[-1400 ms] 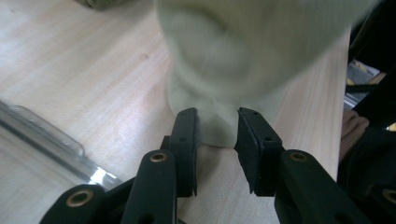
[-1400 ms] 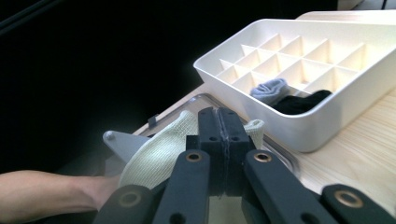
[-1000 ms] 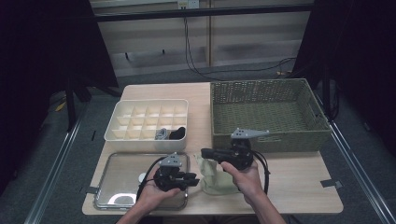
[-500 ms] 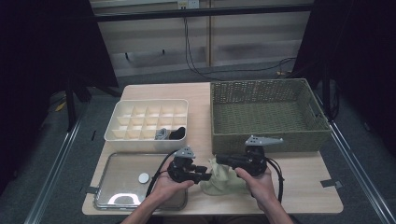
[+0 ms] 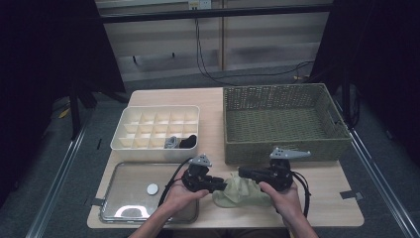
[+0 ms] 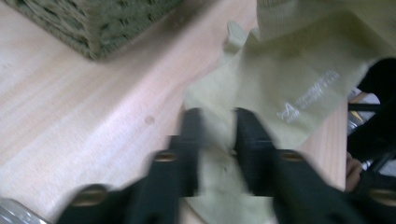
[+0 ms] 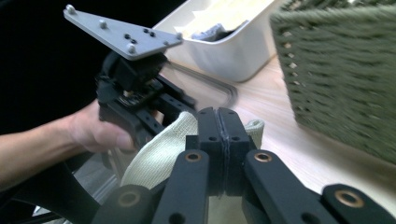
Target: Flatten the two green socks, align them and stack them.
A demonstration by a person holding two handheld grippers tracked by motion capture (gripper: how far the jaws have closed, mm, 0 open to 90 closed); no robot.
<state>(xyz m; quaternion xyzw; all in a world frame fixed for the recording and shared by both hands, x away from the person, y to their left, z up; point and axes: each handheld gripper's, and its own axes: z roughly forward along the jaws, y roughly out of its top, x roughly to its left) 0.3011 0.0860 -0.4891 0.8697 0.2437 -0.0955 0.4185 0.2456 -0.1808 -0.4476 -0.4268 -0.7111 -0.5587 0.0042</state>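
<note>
A pale green sock lies bunched on the wooden table between my two hands, near the front edge. My left gripper reaches it from the left. Its jaws have just been closing and now pinch a raised fold of the sock between them. My right gripper comes in from the right, its jaws pressed together on the sock's upper edge. In the right gripper view the left gripper and the hand holding it sit just beyond the sock.
A green wicker basket stands at the back right, close behind the right hand. A white divider box at the back left holds a grey and a dark item. A metal tray with a white disc lies at the front left.
The right gripper has moved right and down, bringing the sock onto the table. The left gripper has moved right from over the tray to the sock and closed on a fold.
</note>
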